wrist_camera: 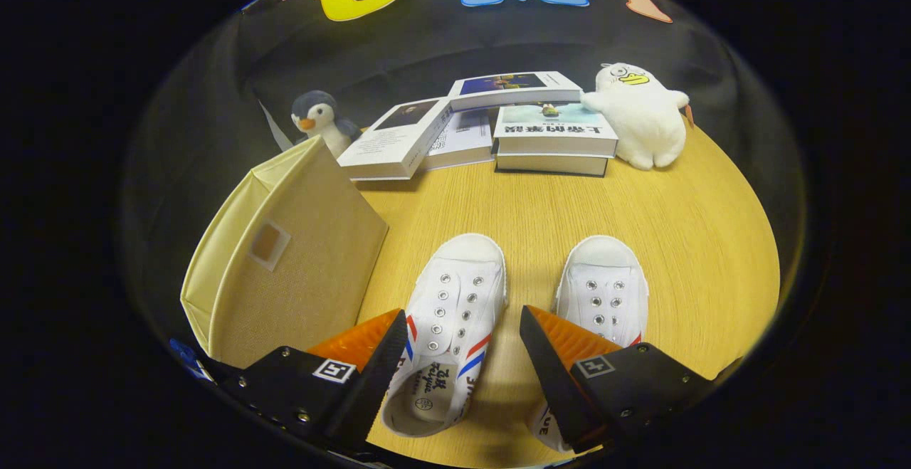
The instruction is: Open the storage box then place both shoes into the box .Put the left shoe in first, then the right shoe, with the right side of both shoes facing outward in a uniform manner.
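Box (285, 277) on table (640, 227) looks already open; hand-held gripper (462, 337) spread empty over left shoe (448, 327) — lower squarely, pinch its sides.

Claw (462, 355) open over left shoe (448, 327), box (285, 270) beside.

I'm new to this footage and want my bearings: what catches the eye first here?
Two white slip-on shoes on the wooden table: the left shoe lies between the open gripper's fingers, the right shoe just behind the right finger. A beige fabric storage box stands beside the left finger. Beyond sit stacked books, a penguin plush and a white duck plush.
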Motion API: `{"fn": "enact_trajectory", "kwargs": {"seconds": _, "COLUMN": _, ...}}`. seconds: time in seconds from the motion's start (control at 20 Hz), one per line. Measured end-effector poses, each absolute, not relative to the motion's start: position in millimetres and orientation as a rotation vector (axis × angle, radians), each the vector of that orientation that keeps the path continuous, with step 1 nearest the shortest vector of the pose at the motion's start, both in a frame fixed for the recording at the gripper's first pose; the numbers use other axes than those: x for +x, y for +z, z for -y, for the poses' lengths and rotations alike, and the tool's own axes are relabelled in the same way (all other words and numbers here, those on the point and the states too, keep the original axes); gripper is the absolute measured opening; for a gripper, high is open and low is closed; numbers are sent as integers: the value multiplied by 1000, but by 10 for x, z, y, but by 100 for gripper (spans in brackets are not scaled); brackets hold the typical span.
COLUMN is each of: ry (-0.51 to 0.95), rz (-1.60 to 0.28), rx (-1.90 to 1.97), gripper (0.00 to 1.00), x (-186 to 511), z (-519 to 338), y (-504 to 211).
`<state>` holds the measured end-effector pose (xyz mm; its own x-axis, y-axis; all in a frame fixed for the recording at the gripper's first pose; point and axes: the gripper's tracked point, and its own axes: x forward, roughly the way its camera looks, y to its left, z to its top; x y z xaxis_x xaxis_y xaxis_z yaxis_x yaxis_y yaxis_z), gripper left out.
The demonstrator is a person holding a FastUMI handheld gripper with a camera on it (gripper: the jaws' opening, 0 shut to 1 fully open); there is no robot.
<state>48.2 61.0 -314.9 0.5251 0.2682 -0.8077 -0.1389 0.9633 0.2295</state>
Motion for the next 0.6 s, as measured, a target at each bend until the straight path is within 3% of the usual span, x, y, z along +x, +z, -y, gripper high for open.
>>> {"fn": "enact_trajectory", "kwargs": {"seconds": 0.3, "ry": 230, "rz": -1068, "rx": 136, "gripper": 94, "x": 395, "z": -581, "y": -3418}}
{"fn": "enact_trajectory", "kwargs": {"seconds": 0.35, "ry": 224, "rz": -1076, "rx": 142, "gripper": 90, "x": 377, "z": -569, "y": -3429}}
{"fn": "enact_trajectory", "kwargs": {"seconds": 0.4, "ry": 219, "rz": -1078, "rx": 157, "gripper": 77, "x": 392, "z": -572, "y": -3453}}
{"fn": "enact_trajectory", "kwargs": {"seconds": 0.6, "ry": 216, "rz": -1105, "rx": 203, "gripper": 77, "x": 372, "z": -587, "y": -3510}}
